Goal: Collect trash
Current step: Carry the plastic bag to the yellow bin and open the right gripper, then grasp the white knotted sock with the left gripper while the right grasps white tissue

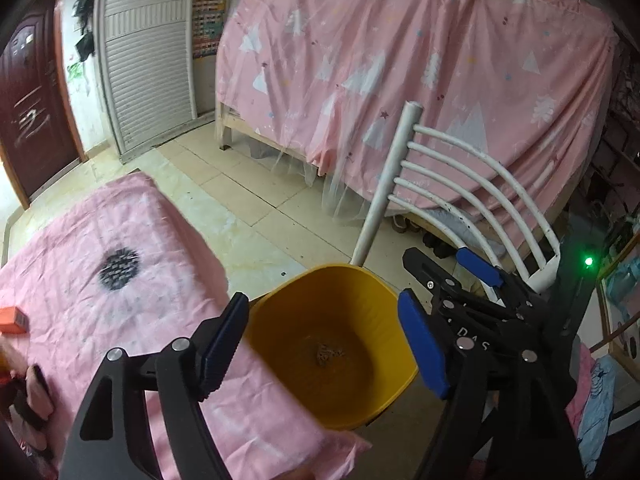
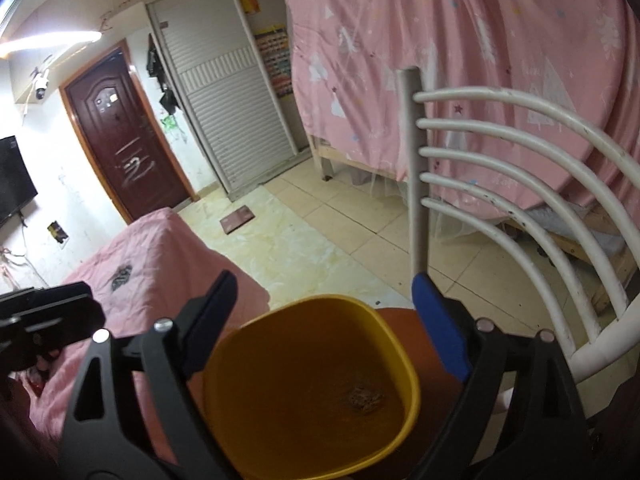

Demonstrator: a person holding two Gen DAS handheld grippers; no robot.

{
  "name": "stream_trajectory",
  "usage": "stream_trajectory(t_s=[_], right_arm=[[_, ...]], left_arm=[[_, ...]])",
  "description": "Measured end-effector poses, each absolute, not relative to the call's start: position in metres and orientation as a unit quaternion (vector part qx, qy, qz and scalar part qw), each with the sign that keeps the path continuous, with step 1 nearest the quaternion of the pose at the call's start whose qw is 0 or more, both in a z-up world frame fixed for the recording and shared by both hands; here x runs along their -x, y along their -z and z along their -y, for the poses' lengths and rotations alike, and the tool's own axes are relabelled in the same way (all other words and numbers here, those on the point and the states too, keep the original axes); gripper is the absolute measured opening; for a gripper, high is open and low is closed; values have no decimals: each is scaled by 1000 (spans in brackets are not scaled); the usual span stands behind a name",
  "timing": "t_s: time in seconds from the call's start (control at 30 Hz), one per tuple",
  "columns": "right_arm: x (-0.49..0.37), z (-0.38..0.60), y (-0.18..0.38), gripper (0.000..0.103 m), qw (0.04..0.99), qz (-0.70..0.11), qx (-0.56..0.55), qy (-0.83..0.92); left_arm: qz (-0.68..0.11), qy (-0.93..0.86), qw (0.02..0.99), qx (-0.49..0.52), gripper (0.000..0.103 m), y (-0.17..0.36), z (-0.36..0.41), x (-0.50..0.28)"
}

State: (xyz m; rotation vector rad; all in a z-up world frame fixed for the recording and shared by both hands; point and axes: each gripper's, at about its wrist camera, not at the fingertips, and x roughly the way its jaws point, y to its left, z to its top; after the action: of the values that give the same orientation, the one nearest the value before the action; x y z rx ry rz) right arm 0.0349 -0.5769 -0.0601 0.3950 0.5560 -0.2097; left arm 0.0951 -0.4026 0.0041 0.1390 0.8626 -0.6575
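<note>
1. Left gripper (image 1: 324, 344): jaws spread wide, nothing between the pads. Blue pads sit on either side of the yellow bin (image 1: 332, 344) in this view, above it, no contact visible.
2. Right gripper (image 2: 332, 332): jaws also spread wide, holding nothing. It shows in the left wrist view too, just right of the left gripper, its blue pads apart.
3. Yellow bin: directly below and ahead of both grippers, mouth up. In the right wrist view the bin (image 2: 308, 396) stands on a reddish-brown seat (image 2: 424, 364).
4. Bin contents: one small crumpled brownish scrap (image 1: 326, 354) on the bottom, near the middle; in the right wrist view the scrap (image 2: 364, 396) lies toward the right gripper's right finger side. Cannot tell what the material is.
5. Pink-covered surface (image 1: 120, 300): left of the left gripper, reaching under its left finger. Dark printed patch on the cloth. An orange box (image 1: 14, 320) lies at the far left edge, partly cut off.
6. White chair back (image 2: 520, 184): curved bars, ahead and right of the right gripper, behind the bin.
7. Ahead of both grippers: tiled floor (image 1: 248, 192), then a pink patterned curtain (image 1: 400, 80) hanging over a wooden bed frame.
</note>
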Motion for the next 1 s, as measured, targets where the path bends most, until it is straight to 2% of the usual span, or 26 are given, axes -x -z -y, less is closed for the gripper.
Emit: stream_trajectory(t_s=[0.5,1.0], right_arm=[[-79,422,25,89,955,-274,-109,-35],[-120,269,2,89,943,-280,-50,-175]], left_arm=[[-360,164,919,0,72,-59,210,-112],[-360,0,932,45,72,-59,29,-147]])
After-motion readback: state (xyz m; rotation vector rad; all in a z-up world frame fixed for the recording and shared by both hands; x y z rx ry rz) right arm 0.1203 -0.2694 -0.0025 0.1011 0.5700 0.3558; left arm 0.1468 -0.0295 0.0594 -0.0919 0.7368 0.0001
